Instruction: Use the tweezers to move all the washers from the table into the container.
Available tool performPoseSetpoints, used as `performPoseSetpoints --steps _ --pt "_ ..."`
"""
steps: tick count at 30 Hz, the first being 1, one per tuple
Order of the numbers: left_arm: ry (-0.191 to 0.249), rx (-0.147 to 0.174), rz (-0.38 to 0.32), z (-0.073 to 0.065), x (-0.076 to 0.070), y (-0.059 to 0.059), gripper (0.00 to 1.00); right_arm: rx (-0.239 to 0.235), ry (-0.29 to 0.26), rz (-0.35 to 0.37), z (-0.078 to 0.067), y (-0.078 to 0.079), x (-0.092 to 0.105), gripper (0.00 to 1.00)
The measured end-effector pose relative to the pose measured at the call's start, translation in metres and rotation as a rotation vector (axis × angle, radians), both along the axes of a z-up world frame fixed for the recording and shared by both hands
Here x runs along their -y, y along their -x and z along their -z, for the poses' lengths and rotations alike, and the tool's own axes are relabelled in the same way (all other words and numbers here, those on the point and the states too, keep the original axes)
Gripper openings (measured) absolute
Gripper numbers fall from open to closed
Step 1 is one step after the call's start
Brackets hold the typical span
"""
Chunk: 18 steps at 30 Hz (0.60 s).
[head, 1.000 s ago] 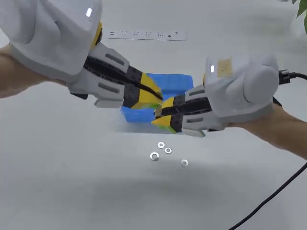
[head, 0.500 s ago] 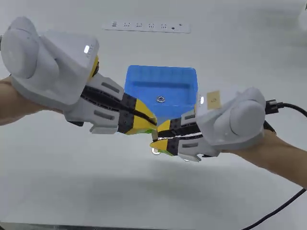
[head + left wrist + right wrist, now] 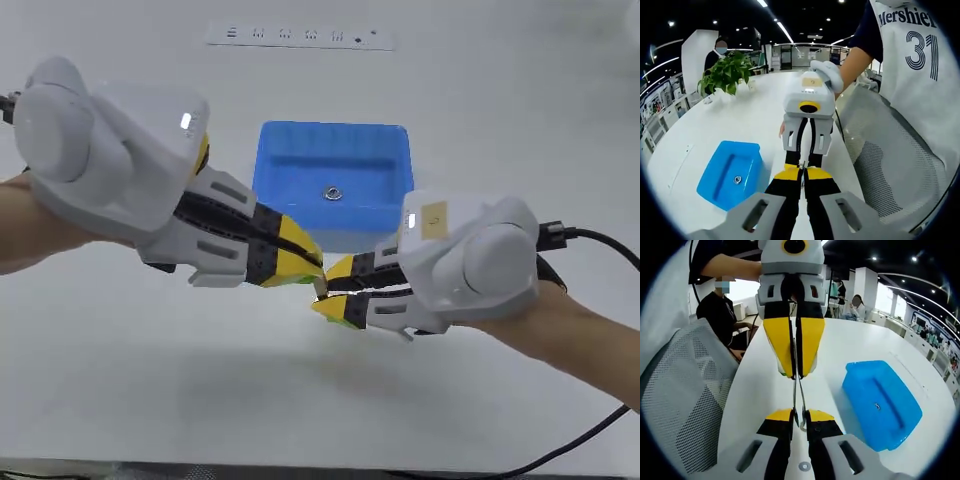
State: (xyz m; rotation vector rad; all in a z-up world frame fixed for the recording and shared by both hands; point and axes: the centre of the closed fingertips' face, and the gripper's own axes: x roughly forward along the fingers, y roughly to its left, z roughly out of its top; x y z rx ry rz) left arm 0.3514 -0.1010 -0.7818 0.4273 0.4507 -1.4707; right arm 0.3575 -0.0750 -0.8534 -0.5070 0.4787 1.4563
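Observation:
Thin metal tweezers (image 3: 797, 390) run between the two grippers, which face each other tip to tip. In the right gripper view my right gripper (image 3: 800, 416) is shut on their near end. The left gripper (image 3: 795, 371) is shut on the far end. In the head view the left gripper (image 3: 308, 272) and the right gripper (image 3: 325, 298) meet just in front of the blue container (image 3: 280, 150). One washer (image 3: 332, 194) lies inside it. Another washer (image 3: 804, 466) lies on the table below my right jaws. In the left gripper view the container (image 3: 720, 165) is at the lower left.
A white power strip (image 3: 300, 37) lies at the table's far edge. A black cable (image 3: 590, 240) trails from the right gripper. A mesh chair (image 3: 685, 390) stands by the table, with a potted plant (image 3: 727, 72) and seated people farther off.
Both grippers have come back from over the container's front to the table just before it. They now cover the loose washers in the head view. The container's inside and its washer have come into sight.

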Motion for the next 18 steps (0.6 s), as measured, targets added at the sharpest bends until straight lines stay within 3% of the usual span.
performPoseSetpoints --steps 7,10,18 --pt "-0.013 -0.014 -0.004 0.005 -0.001 -0.001 0.06 -0.019 0.000 -0.001 0.006 0.000 -0.002 0.12" --pt "-0.023 -0.004 -0.001 0.008 -0.001 -0.001 0.06 -0.016 0.004 -0.001 0.009 -0.001 -0.001 0.12" --pt "-0.016 -0.010 -0.006 0.008 0.000 -0.003 0.06 -0.017 0.008 0.001 0.012 -0.001 0.001 0.12"
